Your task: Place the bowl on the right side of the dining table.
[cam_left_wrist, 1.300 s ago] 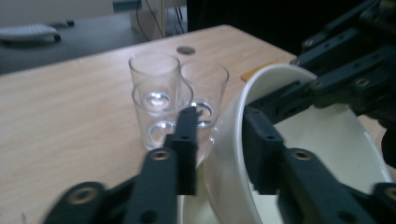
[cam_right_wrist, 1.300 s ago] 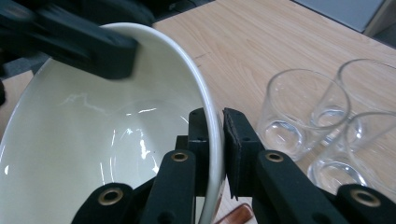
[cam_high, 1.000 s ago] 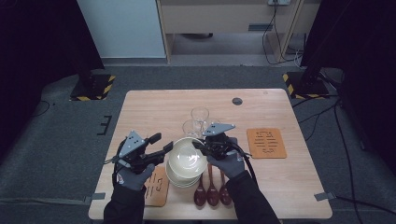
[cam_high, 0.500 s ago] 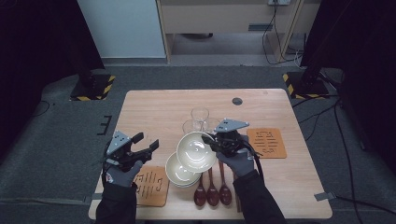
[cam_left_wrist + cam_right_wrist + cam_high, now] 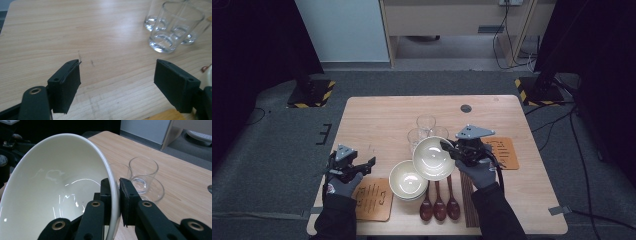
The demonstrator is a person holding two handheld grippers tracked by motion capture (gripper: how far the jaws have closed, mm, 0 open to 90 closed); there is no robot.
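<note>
The right claw [image 5: 451,148] is clamped on the rim of a tilted bowl [image 5: 433,158]. The left claw [image 5: 368,164], just opened, is empty above the table [image 5: 377,120].

Glossy ceramic bowl [image 5: 57,192] — clear glass tumblers [image 5: 175,27], matt pale wood table [image 5: 75,32]

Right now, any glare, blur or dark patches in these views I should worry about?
High view: table evenly lit, surroundings dark, picture slightly soft. Right gripper view: ceiling lights glare inside the held bowl, its near edge blurred. Left gripper view: jaws sharp, glasses slightly soft with bright glints.
</note>
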